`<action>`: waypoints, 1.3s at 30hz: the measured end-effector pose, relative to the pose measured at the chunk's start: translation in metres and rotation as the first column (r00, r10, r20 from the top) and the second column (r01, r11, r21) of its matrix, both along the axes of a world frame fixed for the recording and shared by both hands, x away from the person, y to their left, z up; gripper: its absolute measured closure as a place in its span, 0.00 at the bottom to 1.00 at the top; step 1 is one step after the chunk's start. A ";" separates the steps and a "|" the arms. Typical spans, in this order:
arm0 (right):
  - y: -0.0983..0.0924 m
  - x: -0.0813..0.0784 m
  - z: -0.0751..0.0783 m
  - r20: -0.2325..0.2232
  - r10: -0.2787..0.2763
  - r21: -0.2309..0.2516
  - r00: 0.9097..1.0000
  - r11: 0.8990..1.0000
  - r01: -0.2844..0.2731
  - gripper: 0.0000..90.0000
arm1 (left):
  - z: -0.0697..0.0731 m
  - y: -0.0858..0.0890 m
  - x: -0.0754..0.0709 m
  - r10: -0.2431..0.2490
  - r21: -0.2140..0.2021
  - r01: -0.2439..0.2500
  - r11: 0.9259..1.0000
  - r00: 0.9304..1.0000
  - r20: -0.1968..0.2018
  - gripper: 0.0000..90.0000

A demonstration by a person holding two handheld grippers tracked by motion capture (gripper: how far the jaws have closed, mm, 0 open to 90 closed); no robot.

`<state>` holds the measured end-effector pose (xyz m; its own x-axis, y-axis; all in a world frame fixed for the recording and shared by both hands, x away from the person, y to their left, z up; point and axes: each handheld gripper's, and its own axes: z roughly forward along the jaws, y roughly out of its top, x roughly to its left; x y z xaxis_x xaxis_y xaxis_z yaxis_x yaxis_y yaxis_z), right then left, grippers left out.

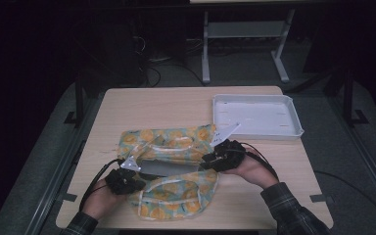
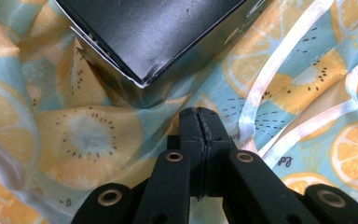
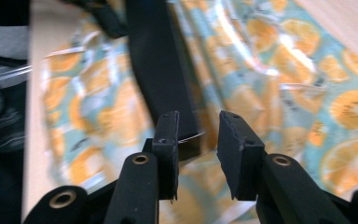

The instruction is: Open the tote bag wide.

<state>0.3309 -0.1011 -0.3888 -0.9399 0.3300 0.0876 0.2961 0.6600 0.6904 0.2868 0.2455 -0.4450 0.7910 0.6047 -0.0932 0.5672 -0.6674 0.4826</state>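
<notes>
A bag (image 1: 176, 144) printed with orange and kiwi slices lies crumpled across the middle of the table. A flat black box (image 1: 169, 168) rests on it, between its two halves. My left gripper (image 1: 137, 180) sits at the bag's near left edge. In the left gripper view its jaws (image 2: 199, 116) are pressed together, seemingly on a fold of the bag's fabric (image 2: 93, 135), just short of the box's corner (image 2: 144, 42). My right gripper (image 1: 208, 159) hovers at the box's right end. Its jaws (image 3: 198, 128) stand apart with nothing between them, above the box (image 3: 156, 65) and the bag (image 3: 270, 60).
A white tray (image 1: 293, 122) with nothing in it stands at the back right of the wooden table (image 1: 127, 105). Bare tabletop lies behind the bag and along the front right. Beyond the table's far edge are the legs of another table (image 1: 205, 49).
</notes>
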 end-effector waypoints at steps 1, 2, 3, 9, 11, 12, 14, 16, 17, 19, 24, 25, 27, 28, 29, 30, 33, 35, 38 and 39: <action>0.000 -0.004 0.001 -0.009 0.011 0.005 1.000 1.000 -0.011 0.73 | 0.000 0.000 0.000 -0.001 0.000 0.001 1.000 1.000 0.001 0.99; 0.001 -0.006 0.001 -0.004 0.027 0.004 1.000 1.000 -0.027 0.73 | 0.000 0.000 0.000 0.000 0.000 0.000 1.000 1.000 0.001 0.99; 0.002 -0.009 0.000 -0.010 0.037 0.005 0.999 0.999 -0.037 0.72 | 0.000 0.000 0.000 -0.001 0.000 0.001 1.000 1.000 0.000 0.99; 0.010 -0.012 -0.008 -0.018 0.076 -0.052 0.997 0.996 -0.076 0.78 | 0.000 0.000 0.000 -0.002 0.000 0.002 1.000 1.000 0.000 0.99; 0.011 -0.013 -0.011 -0.013 0.080 -0.076 0.997 0.994 -0.081 0.90 | 0.000 0.000 0.000 -0.003 0.000 0.003 1.000 1.000 0.000 0.99; 0.011 -0.014 -0.012 -0.019 0.088 -0.081 0.996 0.993 -0.089 0.94 | 0.000 0.001 0.000 -0.003 0.000 0.003 1.000 1.000 -0.001 0.99; 0.011 -0.016 -0.013 -0.023 0.103 -0.089 0.994 0.991 -0.104 0.98 | 0.000 0.000 0.000 -0.001 -0.002 0.001 1.000 1.000 0.000 0.99; 0.009 -0.020 -0.014 -0.037 0.118 -0.089 0.992 0.989 -0.121 0.98 | 0.000 0.000 0.000 -0.002 -0.001 0.002 1.000 1.000 -0.001 0.99; 0.008 -0.021 -0.016 -0.036 0.122 -0.094 0.992 0.988 -0.125 0.99 | 0.000 0.001 0.000 -0.003 0.000 0.003 1.000 1.000 0.000 0.99; 0.007 -0.025 -0.020 -0.051 0.129 -0.106 0.990 0.985 -0.134 0.99 | 0.000 0.000 0.000 -0.002 0.001 0.002 1.000 1.000 -0.001 0.99; 0.006 -0.032 -0.031 -0.076 0.141 -0.130 0.987 0.980 -0.150 0.99 | 0.000 0.000 0.000 -0.004 0.004 0.004 1.000 1.000 0.001 1.00; 0.006 -0.033 -0.033 -0.072 0.141 -0.140 0.987 0.979 -0.150 0.99 | 0.000 0.000 0.000 -0.003 0.005 0.003 1.000 1.000 0.001 1.00; 0.007 -0.034 -0.039 -0.082 0.147 -0.150 0.986 0.976 -0.158 0.99 | 0.000 0.001 0.000 -0.009 0.008 0.009 1.000 1.000 0.001 1.00; 0.007 -0.035 -0.043 -0.083 0.150 -0.158 0.985 0.974 -0.162 0.99 | 0.000 0.000 0.000 -0.003 0.002 0.003 1.000 1.000 0.001 1.00; 0.009 -0.036 -0.046 -0.084 0.158 -0.160 0.984 0.972 -0.170 0.99 | 0.000 0.000 0.000 -0.004 0.003 0.004 1.000 1.000 0.001 1.00; 0.009 -0.036 -0.049 -0.085 0.164 -0.174 0.983 0.969 -0.177 0.99 | 0.000 0.000 0.000 -0.005 0.004 0.005 1.000 1.000 0.002 1.00; 0.013 -0.039 -0.054 -0.067 0.165 -0.217 0.984 0.960 -0.176 0.99 | 0.001 0.001 0.001 -0.022 0.018 0.022 1.000 1.000 -0.002 1.00; 0.015 -0.041 -0.057 -0.060 0.172 -0.244 0.983 0.953 -0.181 0.99 | 0.000 0.000 0.000 -0.019 0.015 0.019 1.000 1.000 0.003 1.00; 0.019 -0.044 -0.059 -0.055 0.178 -0.275 0.982 0.943 -0.186 0.99 | 0.001 0.000 0.000 -0.020 0.015 0.020 1.000 1.000 0.001 1.00; 0.019 -0.046 -0.059 -0.055 0.178 -0.277 0.983 0.943 -0.186 0.99 | 0.001 0.001 0.000 -0.020 0.015 0.020 1.000 1.000 0.001 1.00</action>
<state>0.2852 -0.0818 -0.4479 -0.9846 0.1690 0.0447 0.1704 0.8699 0.4629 0.2871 0.2462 -0.4444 0.8031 0.5900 -0.0830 0.5528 -0.6859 0.4732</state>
